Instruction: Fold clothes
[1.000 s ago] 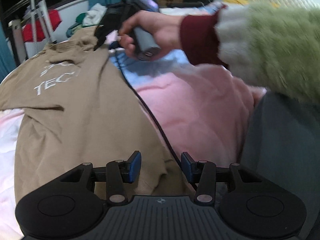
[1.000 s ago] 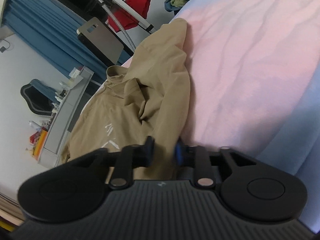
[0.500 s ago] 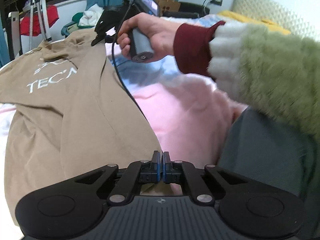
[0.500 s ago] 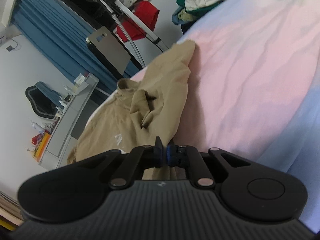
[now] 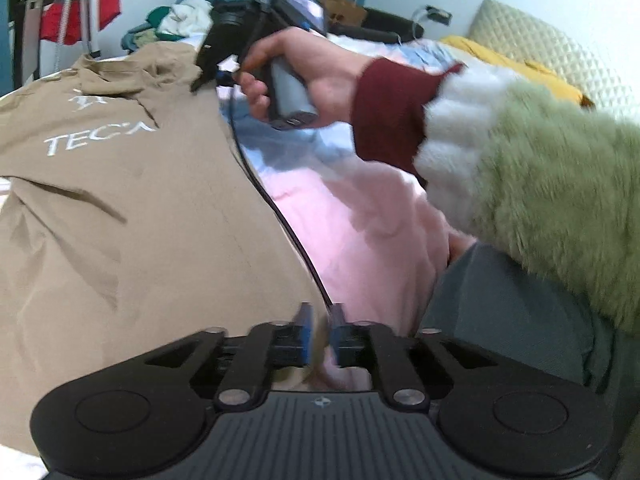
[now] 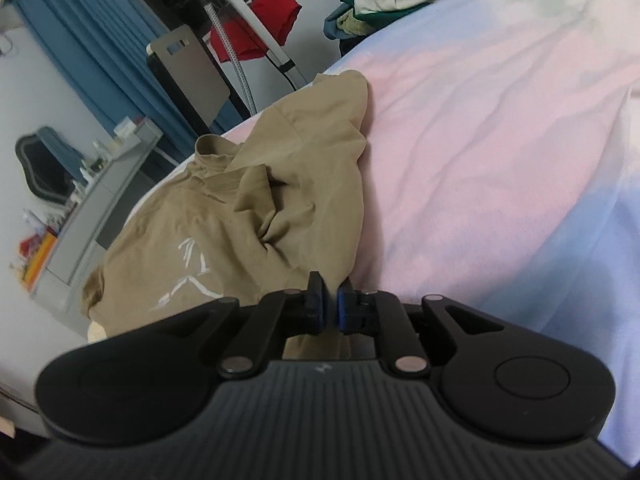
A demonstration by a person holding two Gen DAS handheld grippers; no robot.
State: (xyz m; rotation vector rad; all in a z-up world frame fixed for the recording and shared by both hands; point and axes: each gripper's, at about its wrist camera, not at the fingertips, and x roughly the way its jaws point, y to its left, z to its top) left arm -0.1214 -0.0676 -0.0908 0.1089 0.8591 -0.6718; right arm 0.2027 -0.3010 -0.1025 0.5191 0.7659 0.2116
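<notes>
Tan cotton is filling most of both views: a tan short-sleeved T-shirt with white lettering point(image 5: 132, 216) is lying spread across a pink and pale-blue bedsheet point(image 5: 360, 224), its hem nearest and its collar at the far end. In the left wrist view the left gripper point(image 5: 321, 334) is pointing down at the near right edge of the shirt, where tan cloth is meeting pink sheet; its blue-padded jaws have just been opening and are standing a little apart, with cloth showing in the gap, though blur is hiding whether they are still pinching it. In the right wrist view the right gripper point(image 6: 329, 306) is sitting over the crumpled right sleeve, its jaws also just opening to a narrow slit, and whether fabric is caught there I cannot tell. Farther off, a hand point(image 5: 296, 76) in a fluffy green and white sleeve with a dark red cuff point(image 5: 520, 160) is gripping that tool's handle. Beyond the bed a red garment on a white rack point(image 6: 260, 20) and blue curtains point(image 6: 96, 52) are standing.
</notes>
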